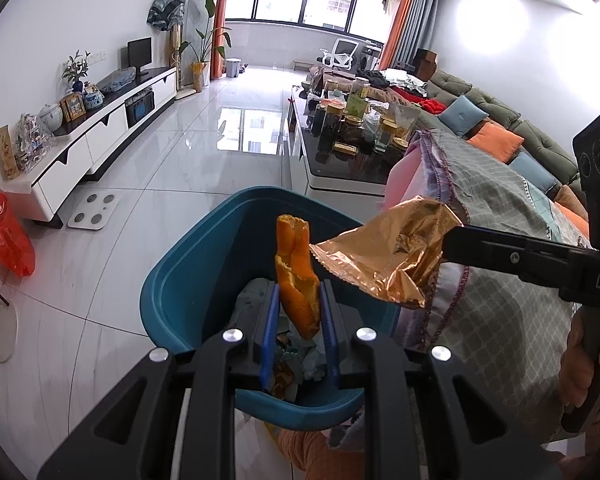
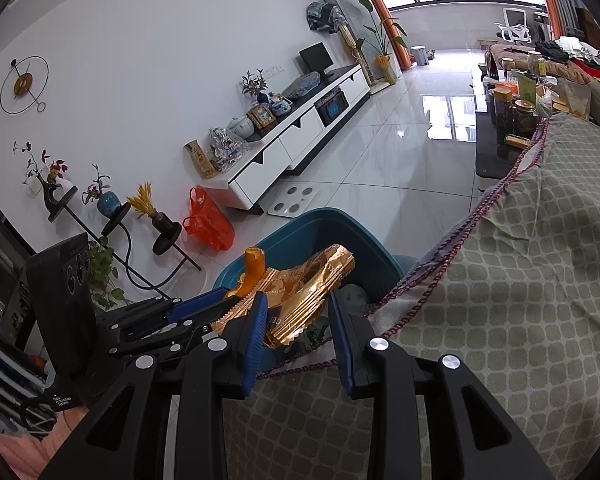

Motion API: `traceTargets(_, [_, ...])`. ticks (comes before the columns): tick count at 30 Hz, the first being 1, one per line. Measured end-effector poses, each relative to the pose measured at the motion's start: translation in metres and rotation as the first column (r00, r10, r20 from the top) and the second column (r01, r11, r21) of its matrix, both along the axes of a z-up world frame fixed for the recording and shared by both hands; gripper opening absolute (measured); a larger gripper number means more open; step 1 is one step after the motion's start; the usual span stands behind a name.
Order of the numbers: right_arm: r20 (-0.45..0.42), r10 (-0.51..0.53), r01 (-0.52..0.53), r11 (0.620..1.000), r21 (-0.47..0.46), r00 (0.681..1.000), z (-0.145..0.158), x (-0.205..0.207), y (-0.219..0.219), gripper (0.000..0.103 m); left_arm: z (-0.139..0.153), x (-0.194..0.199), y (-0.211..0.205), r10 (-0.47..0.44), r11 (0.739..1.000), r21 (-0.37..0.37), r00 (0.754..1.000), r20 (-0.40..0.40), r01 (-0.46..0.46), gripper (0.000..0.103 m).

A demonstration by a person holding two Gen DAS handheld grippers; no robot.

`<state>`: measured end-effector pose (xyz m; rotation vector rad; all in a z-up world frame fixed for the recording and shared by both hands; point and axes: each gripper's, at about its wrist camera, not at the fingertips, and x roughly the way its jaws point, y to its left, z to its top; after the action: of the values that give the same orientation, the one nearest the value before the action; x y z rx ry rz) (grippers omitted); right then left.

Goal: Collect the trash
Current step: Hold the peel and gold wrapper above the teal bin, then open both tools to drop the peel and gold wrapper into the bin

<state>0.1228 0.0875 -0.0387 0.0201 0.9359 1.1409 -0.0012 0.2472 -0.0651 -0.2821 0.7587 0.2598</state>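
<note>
While both items hang over the teal bin (image 1: 188,280), neither is released yet. Left to right: the left hand-held gripper (image 1: 299,312) clamps an orange peel (image 1: 296,276); the right hand-held gripper (image 2: 298,320) appears to pinch a gold foil wrapper (image 2: 300,284), though its pads stand apart. Earlier trash lies in the bin; dropping remains. Only the left view shows the bin's contents clearly; only the right view shows both items overlapping.
</note>
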Motion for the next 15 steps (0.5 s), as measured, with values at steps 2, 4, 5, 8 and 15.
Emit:
traceTargets(2, [-0.001, 0.001, -0.001, 1.0, -0.003, 1.0, 0.0, 0.001, 0.002, 0.032, -0.001, 0.001, 0.001, 0.003, 1.0, -0.003, 1.0, -0.004, -0.003, 0.021])
traceTargets(4, [-0.002, 0.002, -0.002, 1.0, -0.01, 1.0, 0.0, 0.001, 0.004, 0.032, -0.002, 0.002, 0.003, 0.005, 1.0, -0.006, 1.0, -0.007, -0.005, 0.021])
traceTargets(5, [-0.002, 0.003, -0.003, 1.0, -0.012, 1.0, -0.001, 0.001, 0.005, 0.032, -0.003, 0.002, 0.003, 0.006, 1.0, -0.008, 1.0, -0.008, -0.006, 0.021])
traceTargets(8, [-0.006, 0.003, -0.003, 1.0, -0.018, 1.0, -0.002, 0.001, 0.007, 0.032, -0.005, 0.005, 0.005, 0.01, 1.0, -0.017, 1.0, -0.014, -0.011, 0.022])
traceTargets(15, [-0.011, 0.007, -0.007, 0.999, -0.039, 1.0, -0.006, 0.0, 0.016, 0.032, -0.011, 0.008, 0.009, 0.018, 0.999, -0.032, 0.999, -0.028, -0.019, 0.022])
